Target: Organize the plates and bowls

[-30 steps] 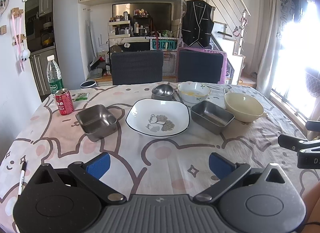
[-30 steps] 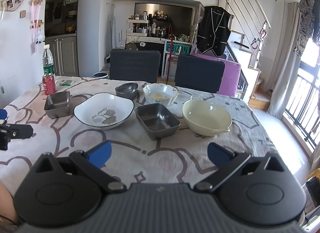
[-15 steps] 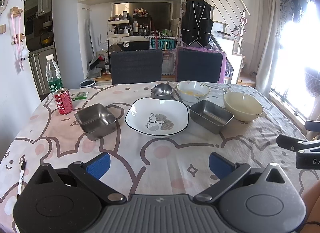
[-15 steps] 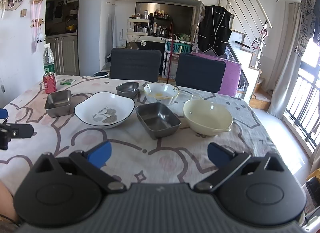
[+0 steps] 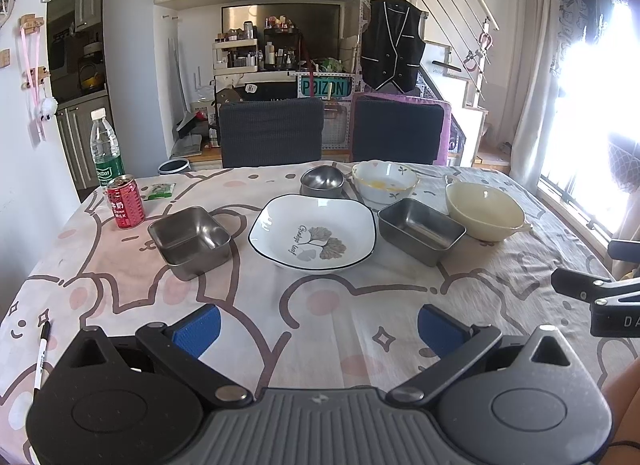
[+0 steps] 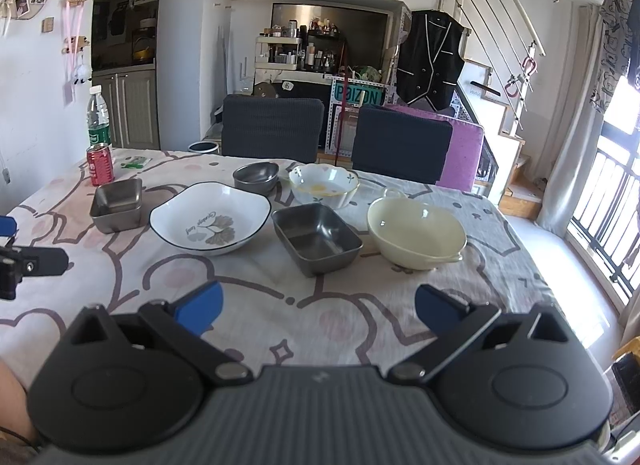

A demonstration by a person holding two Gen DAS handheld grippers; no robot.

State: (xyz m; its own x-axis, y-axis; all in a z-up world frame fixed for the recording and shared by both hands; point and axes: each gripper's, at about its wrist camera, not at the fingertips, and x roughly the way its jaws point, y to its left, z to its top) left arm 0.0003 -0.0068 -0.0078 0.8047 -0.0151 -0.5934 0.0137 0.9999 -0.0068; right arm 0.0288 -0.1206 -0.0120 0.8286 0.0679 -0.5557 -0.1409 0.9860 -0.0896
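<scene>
Over the last second both views have drawn only slightly nearer the dishes; nothing on the surface has shifted, so sorting has not begun. The left claw [image 5: 318, 323] hangs over the near edge, fingers wide apart, holding and touching nothing. The right claw [image 6: 318, 305] likewise: spread, empty, clear of the cloth. Across the middle, left to right: square steel tin [image 5: 190, 239], white plate [image 5: 312, 235], oblong steel tin [image 6: 316, 235], cream bowl [image 6: 416, 233]. Toward the far edge: small steel bowl [image 5: 322, 181], flowered bowl [image 6: 324, 185].
</scene>
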